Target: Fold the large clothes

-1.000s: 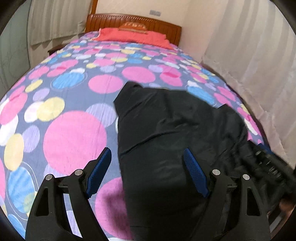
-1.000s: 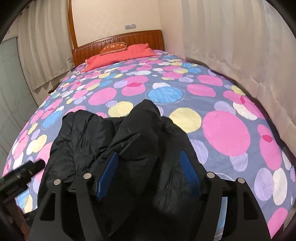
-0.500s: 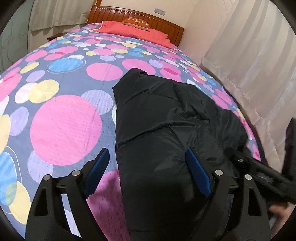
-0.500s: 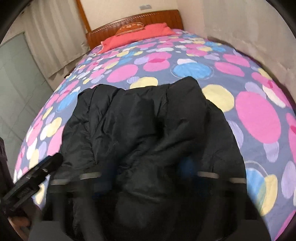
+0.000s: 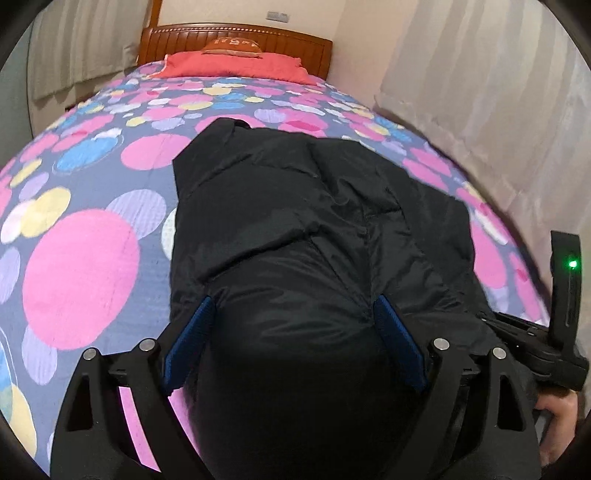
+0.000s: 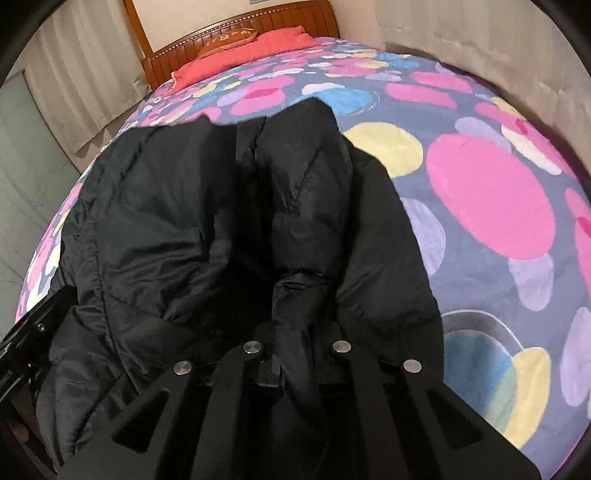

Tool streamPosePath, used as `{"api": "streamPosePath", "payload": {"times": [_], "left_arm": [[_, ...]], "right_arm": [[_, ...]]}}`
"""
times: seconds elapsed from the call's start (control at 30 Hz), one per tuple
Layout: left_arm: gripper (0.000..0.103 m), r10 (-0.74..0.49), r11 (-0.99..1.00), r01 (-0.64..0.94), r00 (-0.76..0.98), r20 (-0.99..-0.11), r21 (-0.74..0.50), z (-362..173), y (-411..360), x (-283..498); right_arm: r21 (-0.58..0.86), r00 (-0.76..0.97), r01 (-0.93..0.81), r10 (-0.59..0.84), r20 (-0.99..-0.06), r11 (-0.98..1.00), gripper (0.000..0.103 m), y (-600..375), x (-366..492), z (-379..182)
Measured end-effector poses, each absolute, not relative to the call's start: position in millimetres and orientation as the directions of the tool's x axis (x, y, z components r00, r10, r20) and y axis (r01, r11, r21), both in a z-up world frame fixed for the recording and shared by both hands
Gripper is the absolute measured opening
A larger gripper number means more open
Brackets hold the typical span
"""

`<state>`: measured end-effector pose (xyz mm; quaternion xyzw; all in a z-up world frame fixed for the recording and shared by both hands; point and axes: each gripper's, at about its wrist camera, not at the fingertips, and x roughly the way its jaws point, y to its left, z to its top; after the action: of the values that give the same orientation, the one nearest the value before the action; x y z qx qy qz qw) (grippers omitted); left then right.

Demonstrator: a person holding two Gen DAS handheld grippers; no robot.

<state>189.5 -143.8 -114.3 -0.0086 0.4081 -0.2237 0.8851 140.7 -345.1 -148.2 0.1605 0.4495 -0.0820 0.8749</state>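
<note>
While the black jacket (image 5: 306,229) lies mid-frame on the bed (image 5: 81,266), right hand-held gripper (image 6: 291,354) is clenched on its near hem; left hand-held gripper (image 5: 291,343) spread, straddling fabric. Step: gripping hem. Next, likely: left closes, both lift.

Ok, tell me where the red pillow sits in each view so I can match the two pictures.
Left wrist: the red pillow lies top centre, against the headboard, straight beyond the black jacket.
Right wrist: the red pillow lies top, left of centre, tilted, beyond the jacket.
Shared landmark: the wooden headboard with a small orange cushion on the pillow.
</note>
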Motion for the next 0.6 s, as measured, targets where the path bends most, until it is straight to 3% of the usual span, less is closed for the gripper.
{"api": "streamPosePath", "payload": {"times": [0.3,0.4,0.47,0.6], "left_arm": [[0.087,-0.432,0.884,0.414,0.549,-0.715,-0.216,-118.8,-139.4,194.7],[0.087,-0.458,0.875,0.414,0.538,-0.708,-0.252,-111.2,-127.1,191.7],[0.087,-0.472,0.875,0.386,0.546,-0.693,-0.292,-103.5,-110.3,189.1],[0.087,-0.459,0.889,0.313,0.598,-0.658,-0.336,-88.3,-84.9,189.9]], "right_arm": [[0.197,0.596,0.299,-0.022,-0.802,0.934,0.009,-342.7,136.7,-144.4],[0.16,0.59,0.316,-0.062,-0.805,0.935,0.024,-339.1,125.4,-126.9],[0.109,0.603,0.346,-0.132,-0.786,0.932,0.041,-338.4,112.9,-105.3],[0.054,0.67,0.352,-0.212,-0.711,0.934,0.043,-328.2,101.2,-60.7]]}}
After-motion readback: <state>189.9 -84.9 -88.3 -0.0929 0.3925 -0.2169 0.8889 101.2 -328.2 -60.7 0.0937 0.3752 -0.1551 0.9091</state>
